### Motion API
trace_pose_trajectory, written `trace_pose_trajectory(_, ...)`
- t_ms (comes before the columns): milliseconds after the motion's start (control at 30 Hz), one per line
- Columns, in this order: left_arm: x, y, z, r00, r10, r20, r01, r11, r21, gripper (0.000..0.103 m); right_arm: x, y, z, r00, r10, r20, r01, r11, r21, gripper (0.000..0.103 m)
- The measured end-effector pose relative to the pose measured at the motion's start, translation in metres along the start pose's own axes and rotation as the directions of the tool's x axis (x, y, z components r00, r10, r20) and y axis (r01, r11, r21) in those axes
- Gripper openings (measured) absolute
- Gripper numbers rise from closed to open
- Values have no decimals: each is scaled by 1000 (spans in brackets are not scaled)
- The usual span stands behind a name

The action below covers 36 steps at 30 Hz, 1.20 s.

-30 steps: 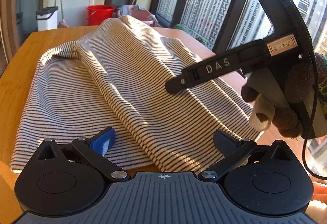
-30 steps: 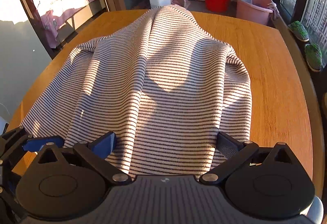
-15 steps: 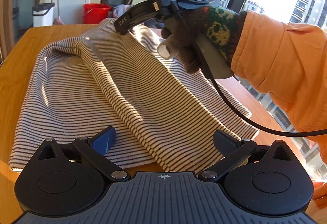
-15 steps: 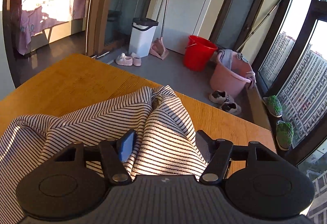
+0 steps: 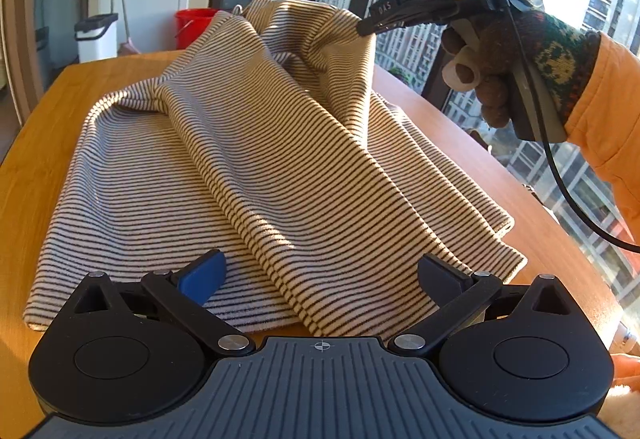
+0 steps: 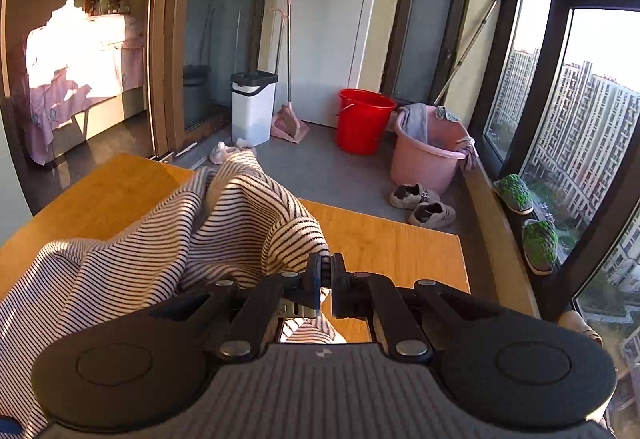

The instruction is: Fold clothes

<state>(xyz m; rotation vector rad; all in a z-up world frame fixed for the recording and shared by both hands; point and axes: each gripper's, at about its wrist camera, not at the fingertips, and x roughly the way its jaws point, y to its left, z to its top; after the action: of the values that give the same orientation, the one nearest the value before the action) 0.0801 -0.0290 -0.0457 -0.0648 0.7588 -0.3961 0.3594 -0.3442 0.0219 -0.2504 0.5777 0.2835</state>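
Two close wrist views angled down over the wooden table (image 5: 32, 167) — both sharing striped cloth (image 5: 248, 167), perhaps the red bucket (image 6: 364, 121)

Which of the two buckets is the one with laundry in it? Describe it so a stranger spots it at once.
Look past the wooden table to the grey floor below the tall window. Two buckets stand side by side there; take the pink bucket nearest the glass. Unlike the red bucket next to it, it has cloths draped over its rim and a pair of slippers in front.

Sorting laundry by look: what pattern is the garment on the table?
The garment has thin dark horizontal stripes on cream, clearest in the left wrist view.
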Motion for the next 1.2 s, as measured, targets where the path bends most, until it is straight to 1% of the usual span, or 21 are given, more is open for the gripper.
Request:
trace_pose_trajectory(100,2,3,3,1000,-2,-3,2,1000,1,103,8,-6,-10,999,-34,-23,34,999,-4,4)
trace_pose_trajectory(233,-2,9,6,999,-26,-21,26,999,-24,103,13,-4,-12,998,-55,-10,55,998,-21,4)
trace_pose_trajectory(300,-17,12,13,999,-31,6,31,999,-15,103,13,-2,-11,999,-51,-3,51,998,-32,4)
trace_pose_trajectory(333,-22,14,18,1000,-16,27,16,1000,6,103,12,-1,-11,999,-47,0,47,998,-34,4)
trace_pose_trajectory(367,-27,16,29,998,22,62,-25,999,42,103,12,0,-10,999,-44,6,45,998,-34,4)
trace_pose_trajectory(500,-28,27,71,978,158,137,-176,976,132,103,9,-3,-13,1000,-22,21,22,1000,-5,4)
trace_pose_trajectory(567,-13,32,94,972,195,131,-214,965,151,103,7,-6,-13,1000,3,26,-4,999,38,4)
trace_pose_trajectory(633,3,36,114,969,219,117,-236,958,160,103,0,-6,-10,996,59,61,-63,996,66,4)
trace_pose_trajectory(667,15,37,124,969,226,105,-240,957,161,103,-3,-5,-6,992,96,79,-102,991,82,7)
trace_pose_trajectory(733,36,35,139,967,243,80,-254,949,186,103,-9,-1,4,979,166,116,-179,977,113,21)
trace_pose_trajectory(767,43,34,141,967,245,73,-255,944,210,103,-11,3,10,974,184,135,-200,973,116,34)
trace_pose_trajectory(800,49,32,144,967,247,67,-256,938,234,103,-10,8,17,969,197,151,-215,970,111,45)
trace_pose_trajectory(833,55,30,147,967,249,61,-256,932,257,103,-7,13,24,966,204,161,-222,970,103,49)
trace_pose_trajectory(867,58,27,146,968,247,52,-252,927,278,103,0,21,31,967,199,162,-216,972,96,57)
trace_pose_trajectory(900,62,25,145,969,245,44,-246,922,299,103,8,25,37,971,186,152,-201,975,92,59)
trace_pose_trajectory(967,67,22,144,966,256,32,-253,913,319,103,38,33,46,980,169,105,-179,979,98,59)
trace_pose_trajectory(1033,69,22,142,963,268,21,-261,912,315,103,68,34,44,982,187,20,-188,974,125,59)
trace_pose_trajectory(1067,69,22,141,962,274,15,-265,912,313,103,81,33,40,979,203,-27,-197,969,147,59)
trace_pose_trajectory(1133,68,22,139,956,292,13,-281,907,314,103,93,23,26,966,249,-74,-228,949,216,58)
trace_pose_trajectory(1167,67,21,138,955,297,15,-285,902,323,103,93,16,18,960,268,-77,-241,938,251,50)
trace_pose_trajectory(1200,68,21,138,955,295,15,-284,900,330,103,89,10,12,958,278,-68,-250,930,269,29)
